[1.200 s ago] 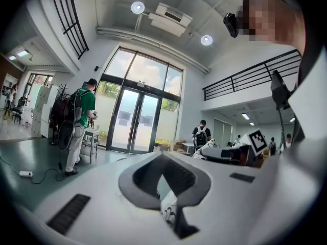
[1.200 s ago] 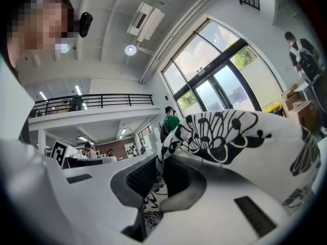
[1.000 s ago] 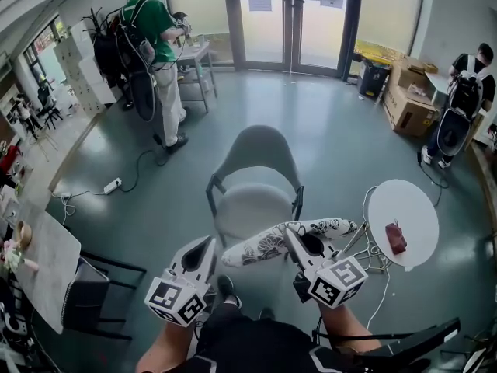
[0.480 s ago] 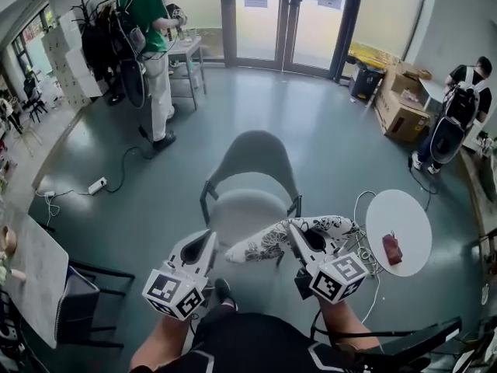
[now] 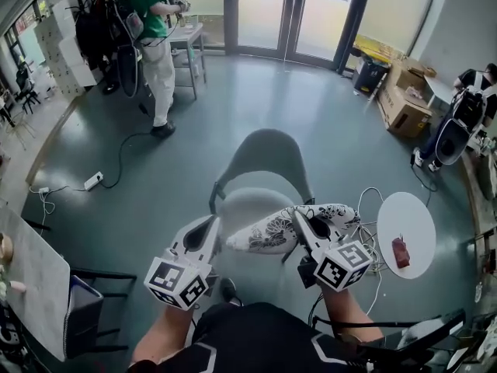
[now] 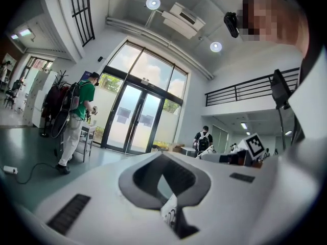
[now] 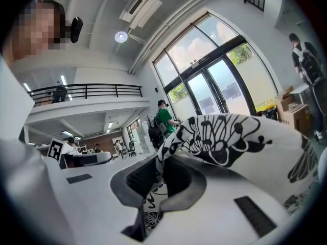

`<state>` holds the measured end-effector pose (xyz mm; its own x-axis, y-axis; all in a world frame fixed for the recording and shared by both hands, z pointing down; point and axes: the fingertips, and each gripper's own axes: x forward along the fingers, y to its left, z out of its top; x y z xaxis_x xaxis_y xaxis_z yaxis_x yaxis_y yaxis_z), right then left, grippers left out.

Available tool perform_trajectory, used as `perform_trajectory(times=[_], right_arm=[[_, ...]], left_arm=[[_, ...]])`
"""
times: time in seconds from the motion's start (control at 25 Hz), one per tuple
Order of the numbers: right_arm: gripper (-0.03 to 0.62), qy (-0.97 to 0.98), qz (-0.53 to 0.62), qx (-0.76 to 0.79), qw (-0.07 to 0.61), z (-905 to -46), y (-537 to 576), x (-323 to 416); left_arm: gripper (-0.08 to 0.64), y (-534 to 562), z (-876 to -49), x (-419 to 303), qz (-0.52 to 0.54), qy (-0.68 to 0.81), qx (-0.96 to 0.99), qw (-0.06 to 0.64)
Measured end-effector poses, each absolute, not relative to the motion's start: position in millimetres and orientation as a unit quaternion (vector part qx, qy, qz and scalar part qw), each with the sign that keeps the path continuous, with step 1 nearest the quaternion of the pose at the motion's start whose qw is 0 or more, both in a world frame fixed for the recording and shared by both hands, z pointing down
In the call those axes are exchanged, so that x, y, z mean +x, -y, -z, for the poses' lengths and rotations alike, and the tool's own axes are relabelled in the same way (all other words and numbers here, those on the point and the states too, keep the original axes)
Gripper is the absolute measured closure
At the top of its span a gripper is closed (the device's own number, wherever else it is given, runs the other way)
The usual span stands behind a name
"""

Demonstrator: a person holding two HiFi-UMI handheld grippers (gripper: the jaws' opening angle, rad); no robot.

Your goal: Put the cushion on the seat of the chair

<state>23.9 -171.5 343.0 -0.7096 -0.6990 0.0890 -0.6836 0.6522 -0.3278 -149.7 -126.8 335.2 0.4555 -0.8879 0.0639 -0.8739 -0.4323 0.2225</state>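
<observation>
Clamped at both ends: cushion (image 5: 281,229), white with black floral print, slung roughly level between left gripper (image 5: 213,224) and right gripper (image 5: 300,215). Left jaws pinched together on a thin scrap of its printed corner. Right jaws squeezed tight on a fold of the other end, bulk of it bulging up and rightward past the fingers (image 7: 76,193). From the head view, hanging across the front edge of the seat (image 5: 245,200) of the chair (image 5: 268,150); contact with the seat unclear. Off to the right, well apart, a round table (image 5: 419,216).
</observation>
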Motion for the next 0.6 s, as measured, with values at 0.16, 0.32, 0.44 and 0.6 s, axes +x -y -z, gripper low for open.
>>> perform_trajectory(times=[0.16,0.32,0.44,0.6], right_arm=[[0.566,-0.907,0.176,-0.383,0.014,-345,195,-2],[0.566,-0.903,0.187,-0.387,0.007,-348,222,-23],[0.566,-0.904,0.188,-0.384,-0.004,-352,240,-39],[0.566,-0.903,0.196,-0.381,-0.015,-363,268,-56]], left_arm=[[0.552,145,-334,-172,0.04,0.504,0.855,0.115],[0.552,162,-342,-195,0.042,0.493,0.861,0.121],[0.552,173,-348,-211,0.042,0.49,0.861,0.127],[0.552,183,-357,-221,0.04,0.489,0.861,0.133]])
